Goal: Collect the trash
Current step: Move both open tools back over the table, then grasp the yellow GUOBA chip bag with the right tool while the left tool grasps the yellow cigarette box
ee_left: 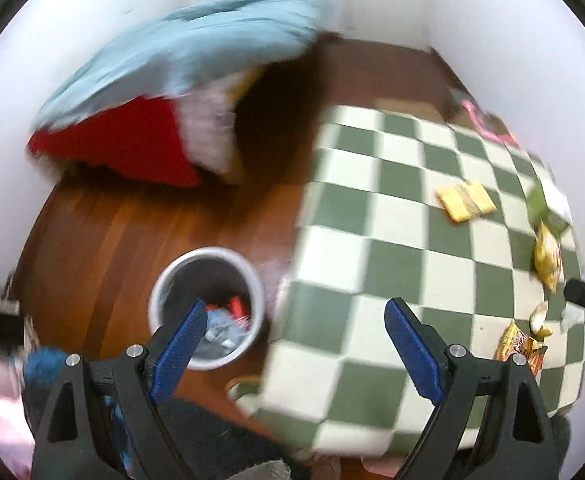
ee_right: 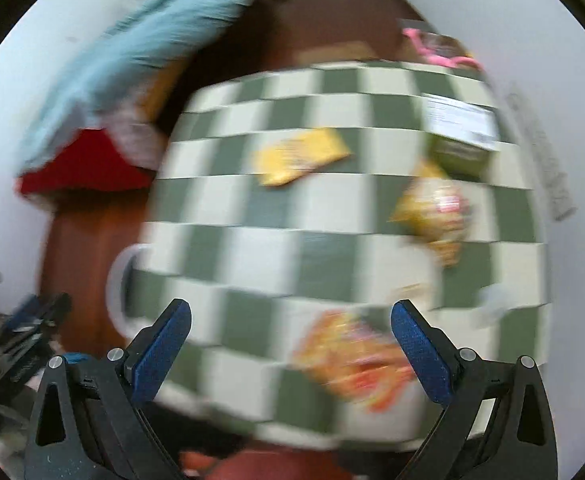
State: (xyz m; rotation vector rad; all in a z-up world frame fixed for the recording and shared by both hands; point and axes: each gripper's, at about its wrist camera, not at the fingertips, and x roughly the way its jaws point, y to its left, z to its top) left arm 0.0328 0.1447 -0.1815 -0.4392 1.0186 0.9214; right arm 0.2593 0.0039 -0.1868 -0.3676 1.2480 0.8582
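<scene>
With some trash already in my white bin [ee_left: 206, 308] on the floor, both my left gripper [ee_left: 294, 354] and right gripper [ee_right: 290, 350] gape wide, empty, while several snack wrappers [ee_right: 352, 360] litter the checkered table [ee_left: 392, 264].

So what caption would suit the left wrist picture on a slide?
Open left gripper above a white bin holding trash, beside a checkered table strewn with wrappers.

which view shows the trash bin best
The left wrist view: the white bin stands on the wood floor beside the checkered table, its whole rim and the trash inside visible. The right wrist view shows only a blurred piece of its rim, mostly hidden behind the table.
</scene>
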